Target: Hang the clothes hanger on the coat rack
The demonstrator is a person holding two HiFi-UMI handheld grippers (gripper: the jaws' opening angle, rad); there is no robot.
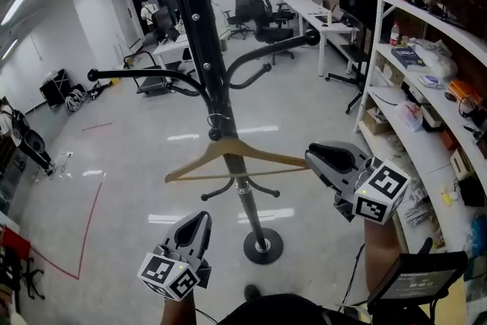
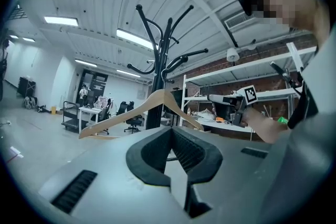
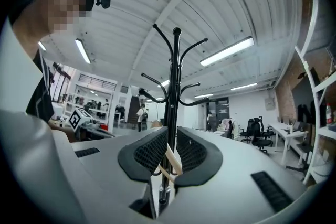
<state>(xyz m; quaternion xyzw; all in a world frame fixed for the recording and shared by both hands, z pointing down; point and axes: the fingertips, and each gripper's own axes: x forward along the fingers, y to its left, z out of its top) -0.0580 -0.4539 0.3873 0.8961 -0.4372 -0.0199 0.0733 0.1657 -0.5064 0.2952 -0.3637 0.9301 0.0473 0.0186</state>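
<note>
A black coat rack (image 1: 199, 42) with curved arms stands on a round base (image 1: 262, 246) in front of me. A wooden clothes hanger (image 1: 259, 156) hangs level against the pole, its metal hook (image 1: 216, 124) up by the pole; what the hook rests on I cannot tell. My right gripper (image 1: 312, 157) is shut on the hanger's right end (image 3: 172, 157), with the rack pole (image 3: 175, 76) straight ahead of it. My left gripper (image 1: 201, 218) is low at the left, below the hanger, shut and holding nothing. From there the hanger (image 2: 121, 115) shows ahead, with the rack (image 2: 163, 50) behind it.
White shelves (image 1: 426, 87) loaded with boxes and small items run along the right. A tablet on a stand (image 1: 415, 281) sits at the lower right. Office chairs (image 1: 262, 15) and desks stand far behind the rack. Red tape lines (image 1: 90, 217) mark the glossy floor on the left.
</note>
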